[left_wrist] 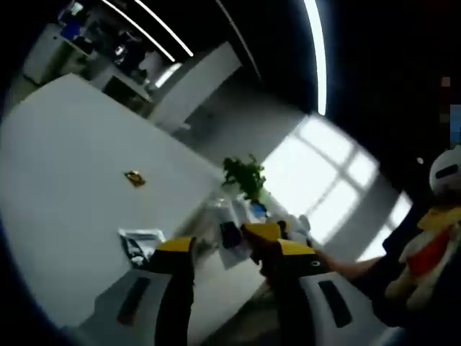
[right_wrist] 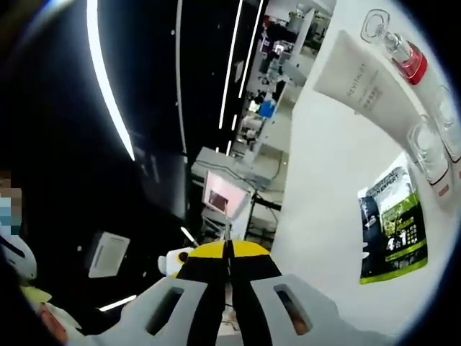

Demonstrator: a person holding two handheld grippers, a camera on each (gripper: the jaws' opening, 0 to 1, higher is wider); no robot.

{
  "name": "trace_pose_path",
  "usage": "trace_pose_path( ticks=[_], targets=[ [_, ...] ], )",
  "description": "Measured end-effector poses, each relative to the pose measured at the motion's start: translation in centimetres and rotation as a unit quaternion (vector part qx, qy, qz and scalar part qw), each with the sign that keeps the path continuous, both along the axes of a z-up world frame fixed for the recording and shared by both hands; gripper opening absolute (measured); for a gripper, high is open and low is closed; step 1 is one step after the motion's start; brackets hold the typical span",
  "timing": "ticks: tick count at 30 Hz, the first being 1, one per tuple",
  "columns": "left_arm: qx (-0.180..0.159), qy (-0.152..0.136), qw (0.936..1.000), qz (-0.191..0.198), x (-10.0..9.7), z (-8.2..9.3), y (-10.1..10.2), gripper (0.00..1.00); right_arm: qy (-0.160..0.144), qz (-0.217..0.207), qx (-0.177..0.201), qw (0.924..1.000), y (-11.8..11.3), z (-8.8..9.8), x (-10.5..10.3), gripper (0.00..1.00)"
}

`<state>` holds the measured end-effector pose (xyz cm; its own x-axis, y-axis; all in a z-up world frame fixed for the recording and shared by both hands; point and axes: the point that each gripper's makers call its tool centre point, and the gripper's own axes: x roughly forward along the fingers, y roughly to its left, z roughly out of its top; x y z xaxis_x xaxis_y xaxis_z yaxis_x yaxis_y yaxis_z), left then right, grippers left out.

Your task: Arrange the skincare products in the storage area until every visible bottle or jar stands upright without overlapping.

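Right gripper [right_wrist: 229, 252]: jaws pressed together, nothing between them, aimed off the bench [right_wrist: 324, 180] edge; beyond it to the right lie a white tube [right_wrist: 360, 83], a red-capped clear bottle [right_wrist: 400, 50], another clear bottle [right_wrist: 426, 148] and a green-and-black sachet [right_wrist: 392, 227], all looking flat on the surface, not upright. Left gripper [left_wrist: 238, 252]: jaws parted, empty, with a cluster of small products [left_wrist: 238, 223] blurred just past its tips, a plant [left_wrist: 245, 176] farther off and a small gold item [left_wrist: 134, 177] alone to the left. Judgement: swing the right gripper back over the bench, spread its jaws, take a lying bottle by mid-body and set it upright, clear of its neighbours.
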<state>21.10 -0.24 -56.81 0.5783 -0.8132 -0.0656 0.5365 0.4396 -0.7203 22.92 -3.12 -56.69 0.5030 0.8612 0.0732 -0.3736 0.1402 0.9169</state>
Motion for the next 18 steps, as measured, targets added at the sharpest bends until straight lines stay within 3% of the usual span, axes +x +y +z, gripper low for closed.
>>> trace_pose_path(
  ticks=[10,18],
  targets=[
    [-0.051,0.033,0.9979,0.022,-0.80,-0.46,0.03,0.11,0.007,0.012,0.013,0.9998,0.83,0.33,-0.50,0.01],
    [-0.062,0.043,0.9965,0.035,-0.60,-0.34,0.39,0.01,0.003,0.015,-0.002,0.9999,0.92,-0.05,-0.67,0.02]
  ],
)
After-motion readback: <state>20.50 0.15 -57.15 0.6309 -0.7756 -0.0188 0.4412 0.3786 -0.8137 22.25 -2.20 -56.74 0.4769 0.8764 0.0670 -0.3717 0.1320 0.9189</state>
